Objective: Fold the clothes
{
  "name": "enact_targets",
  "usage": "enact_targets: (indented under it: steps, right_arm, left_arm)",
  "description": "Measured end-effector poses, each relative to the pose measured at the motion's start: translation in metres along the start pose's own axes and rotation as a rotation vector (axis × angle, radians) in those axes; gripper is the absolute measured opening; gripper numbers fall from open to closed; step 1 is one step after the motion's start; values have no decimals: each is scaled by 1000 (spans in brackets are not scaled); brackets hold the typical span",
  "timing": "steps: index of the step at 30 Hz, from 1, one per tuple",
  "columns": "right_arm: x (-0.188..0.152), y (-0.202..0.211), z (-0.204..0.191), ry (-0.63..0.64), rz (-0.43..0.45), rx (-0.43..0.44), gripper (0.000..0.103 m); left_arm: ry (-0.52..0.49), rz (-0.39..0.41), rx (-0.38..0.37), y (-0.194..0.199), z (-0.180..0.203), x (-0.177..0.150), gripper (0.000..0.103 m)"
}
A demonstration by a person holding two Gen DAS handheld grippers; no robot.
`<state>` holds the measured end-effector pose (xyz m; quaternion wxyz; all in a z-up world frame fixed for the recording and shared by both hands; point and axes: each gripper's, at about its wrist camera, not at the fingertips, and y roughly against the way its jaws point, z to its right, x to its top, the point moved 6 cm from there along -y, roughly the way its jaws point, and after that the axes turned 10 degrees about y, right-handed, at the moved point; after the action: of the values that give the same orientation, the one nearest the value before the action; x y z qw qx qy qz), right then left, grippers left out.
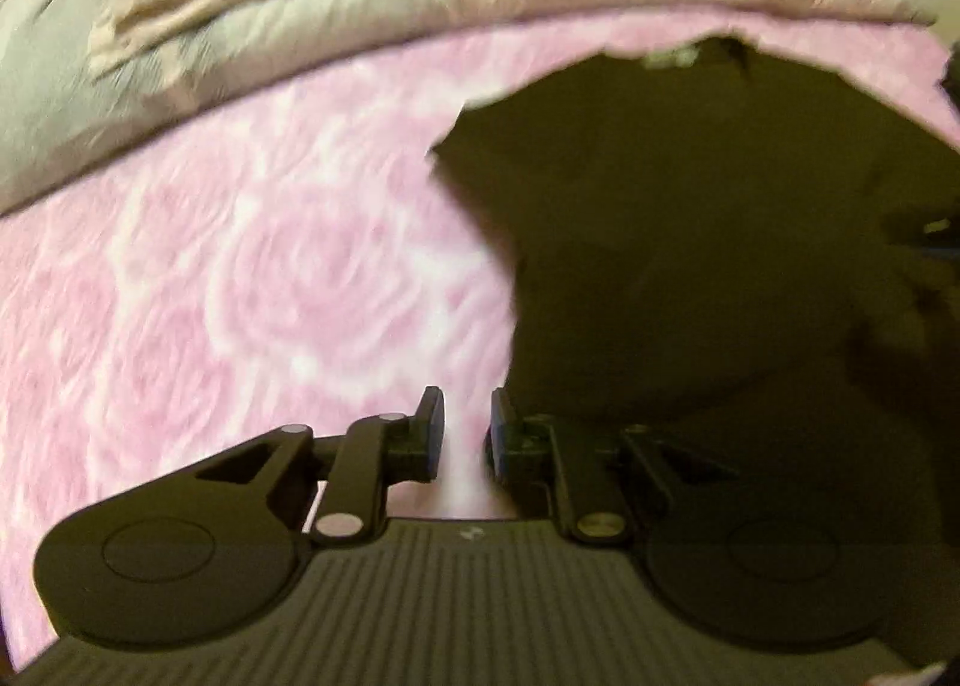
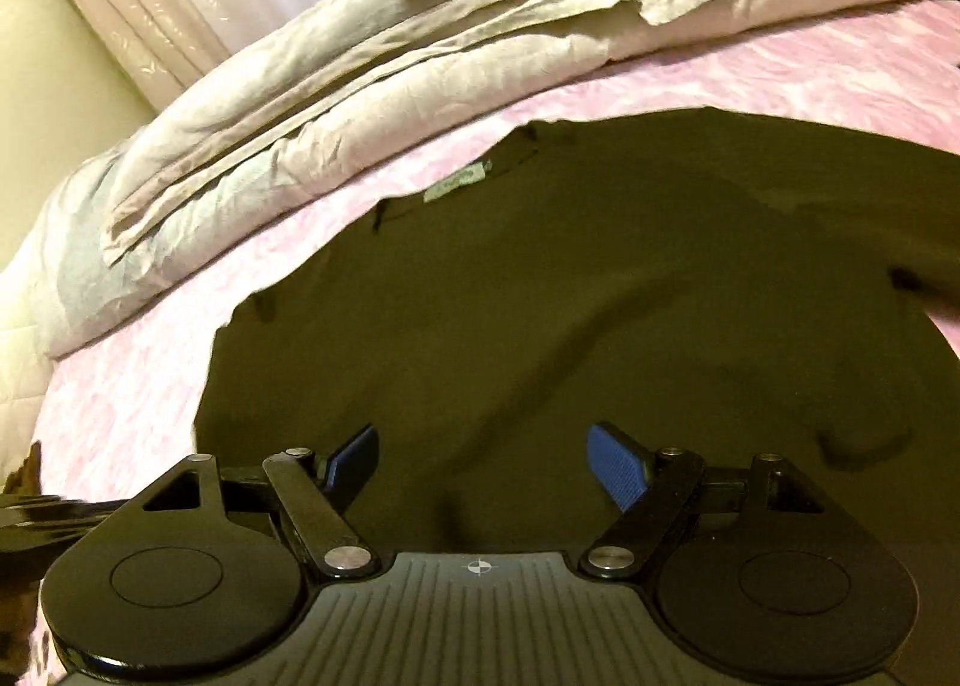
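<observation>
While the right gripper gapes over the dark shirt, the left gripper stands narrowly parted — both empty.

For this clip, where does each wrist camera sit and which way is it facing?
Left wrist: on the left gripper, looking forward along its fingers over the pink rose bedspread at the left edge of the dark shirt; jaws nearly closed, empty.
Right wrist: on the right gripper, looking across the dark shirt toward its neck label; jaws wide open.
Shared: shirt, bedspread, folded beige duvet behind.
</observation>
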<state>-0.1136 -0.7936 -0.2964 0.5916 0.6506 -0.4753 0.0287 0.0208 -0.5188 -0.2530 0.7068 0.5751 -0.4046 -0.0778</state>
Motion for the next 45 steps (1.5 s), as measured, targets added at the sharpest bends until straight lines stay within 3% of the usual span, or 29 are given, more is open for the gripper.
enact_targets:
  steps: [3, 5, 8, 12, 14, 19, 22, 25, 31, 33, 34, 36, 39, 40, 43, 45]
  right_arm:
    - [4, -15, 29, -61, 3, -33, 80]
    - [-4, -12, 57, -118, 2, -56, 80]
    - [-16, 15, 85, -141, 25, -24, 80]
    - [-27, 75, 134, -213, 75, -157, 80]
    - [-37, 112, 176, -313, 124, -253, 80]
    - [-73, 190, 305, -652, 232, -452, 80]
    - [-94, 225, 372, -790, 318, -514, 80]
    - [-112, 243, 423, -915, 403, -518, 80]
    - [-120, 261, 483, -1062, 630, -418, 79]
    - [-118, 263, 491, -1085, 655, -406, 79]
    - [-117, 264, 492, -1086, 650, -407, 72]
    - [-111, 266, 492, -1065, 612, -436, 8]
    - [-96, 272, 483, -975, 517, -532, 6]
    - [-82, 275, 474, -891, 478, -571, 6]
    - [-15, 273, 417, -527, 401, -620, 6]
    - [36, 268, 357, -297, 431, -566, 5]
  left_arm:
    - [-43, 17, -60, -12, 16, 18, 19]
    - [-91, 1, -68, -30, 28, 21, 20]
    - [-154, -49, -39, -57, 38, 24, 21]
    - [-221, -70, 38, -62, 48, 24, 25]
    - [-233, -58, 56, -56, 55, 26, 26]
    - [-269, -50, 36, -39, 95, 30, 31]
    - [-334, -44, 9, -36, 131, 28, 32]
    - [-385, -56, -27, -39, 168, 24, 32]
    - [-467, -64, -83, -48, 228, 19, 33]
    - [-486, -60, -100, -46, 241, 20, 33]
    - [-489, -56, -108, -45, 246, 20, 33]
    - [-494, -51, -116, -41, 250, 22, 33]
    - [-492, -43, -119, -32, 245, 23, 33]
    - [-490, -41, -119, -28, 241, 24, 33]
    - [-462, -36, -115, -21, 222, 28, 33]
    - [-437, -27, -110, -9, 207, 25, 33]
